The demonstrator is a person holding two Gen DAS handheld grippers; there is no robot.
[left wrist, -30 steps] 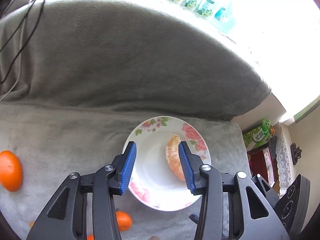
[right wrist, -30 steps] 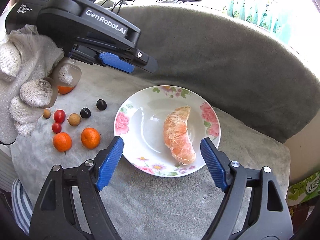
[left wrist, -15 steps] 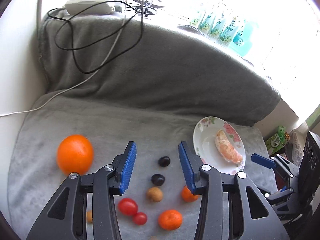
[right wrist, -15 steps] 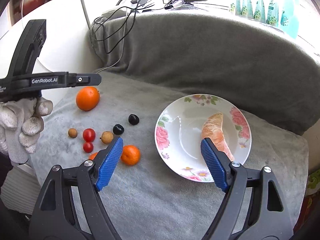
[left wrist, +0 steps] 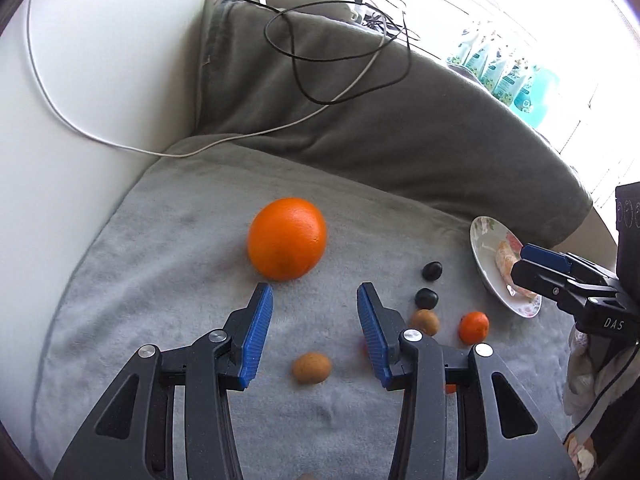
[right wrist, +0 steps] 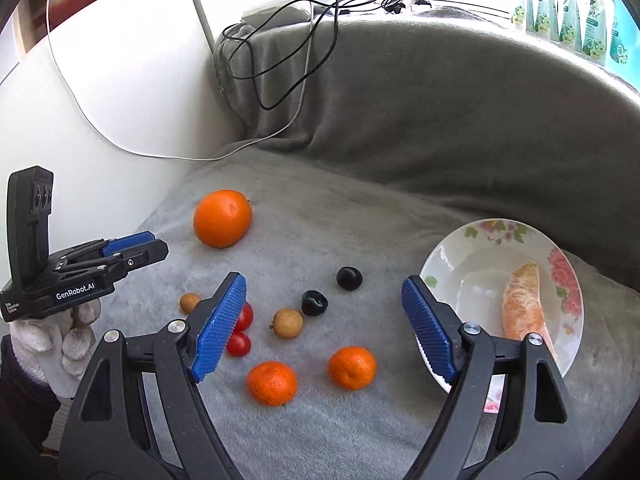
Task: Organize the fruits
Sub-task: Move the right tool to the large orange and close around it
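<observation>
A large orange [left wrist: 286, 238] [right wrist: 222, 218] lies on the grey blanket, just beyond my open, empty left gripper [left wrist: 315, 330]. Small fruits lie to its right: two dark plums [right wrist: 349, 278], brown longans [right wrist: 287, 323] [left wrist: 311, 367], red cherry tomatoes [right wrist: 239, 343] and two mandarins [right wrist: 352, 367] [right wrist: 272, 383]. A floral plate [right wrist: 452, 256] [left wrist: 482, 232] holds a peeled citrus segment [right wrist: 522, 300]. My right gripper [right wrist: 324, 328] is open and empty, above the small fruits, left of the plate.
A grey blanket [left wrist: 160, 280] covers the seat, with a raised grey backrest [right wrist: 440, 120] behind. Cables [left wrist: 340, 64] trail over the backrest and a white wall [left wrist: 100, 80] stands on the left. Bottles [right wrist: 568, 12] line the bright window sill.
My left gripper has swung left from over the plate to just short of the large orange. My right gripper has pulled back and left, from over the plate to over the small fruits.
</observation>
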